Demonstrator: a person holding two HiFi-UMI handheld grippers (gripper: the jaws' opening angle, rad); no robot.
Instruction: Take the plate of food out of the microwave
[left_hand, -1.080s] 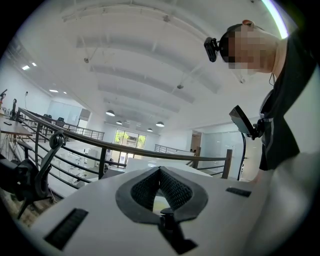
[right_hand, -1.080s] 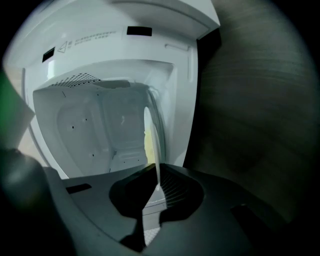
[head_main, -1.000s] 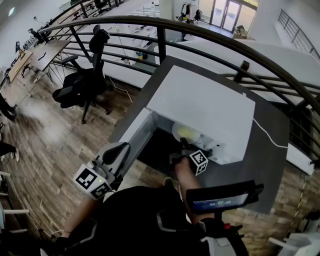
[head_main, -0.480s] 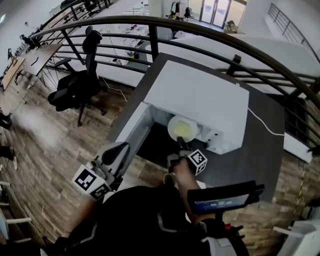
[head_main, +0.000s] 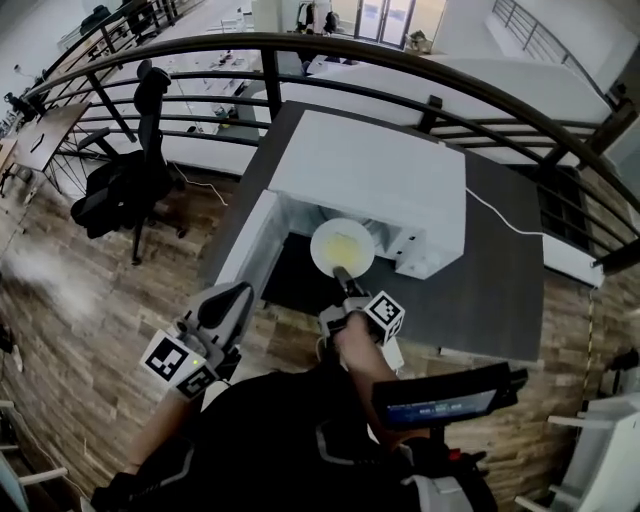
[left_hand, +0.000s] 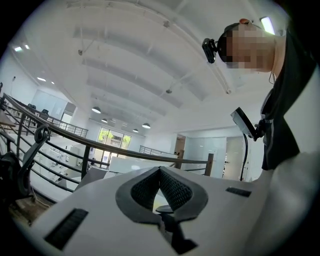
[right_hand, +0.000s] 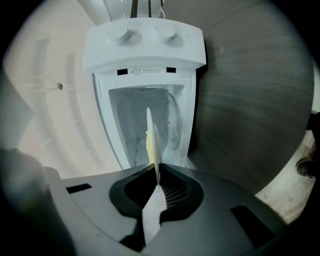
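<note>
The right gripper pinches the near rim of the plate, seen edge-on between its jaws. From the head view, the plate carries yellow food and is just outside the open microwave, over the dark table. The left gripper has its jaws pressed together on nothing and is held well apart on the left.

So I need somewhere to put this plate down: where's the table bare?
Bare: the dark grey table right of the white microwave, bordered by the table's front edge and a thin white cable at the back. Crowded: in front of the microwave, where its open door lies under the round white plate of yellow food.
</note>
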